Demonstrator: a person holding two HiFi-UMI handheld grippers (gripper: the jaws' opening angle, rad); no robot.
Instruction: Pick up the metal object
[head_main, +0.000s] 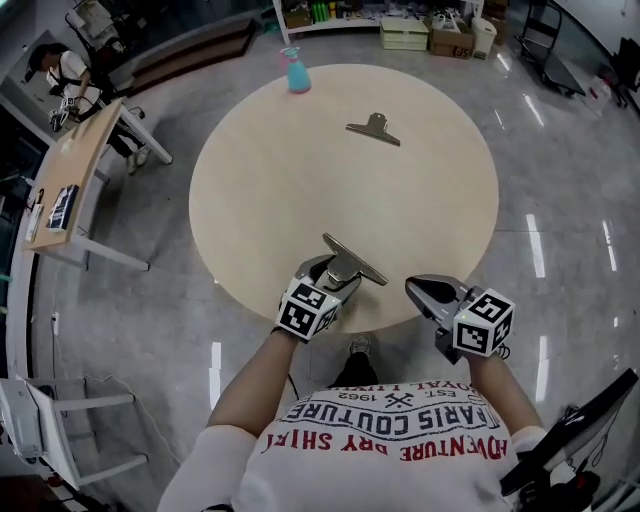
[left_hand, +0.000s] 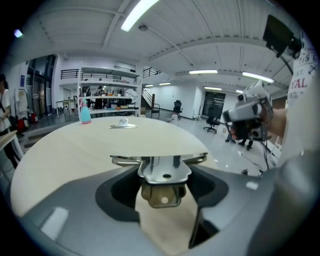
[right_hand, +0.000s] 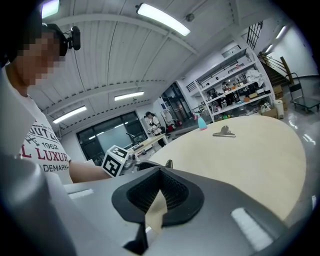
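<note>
A glossy grey tiled floor (head_main: 560, 230) was lit by ceiling strip lights (left_hand: 137, 12). Metal shelving (left_hand: 107, 87) was ranged along the far wall, and a wooden side desk (head_main: 75, 168) was set left of the round counter (head_main: 300, 180).

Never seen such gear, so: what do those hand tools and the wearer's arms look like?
Both the left gripper and right gripper are grey, with dark-padded fingers and a white cube of black square markers. The person wears a white short-sleeved T-shirt printed red and black.
</note>
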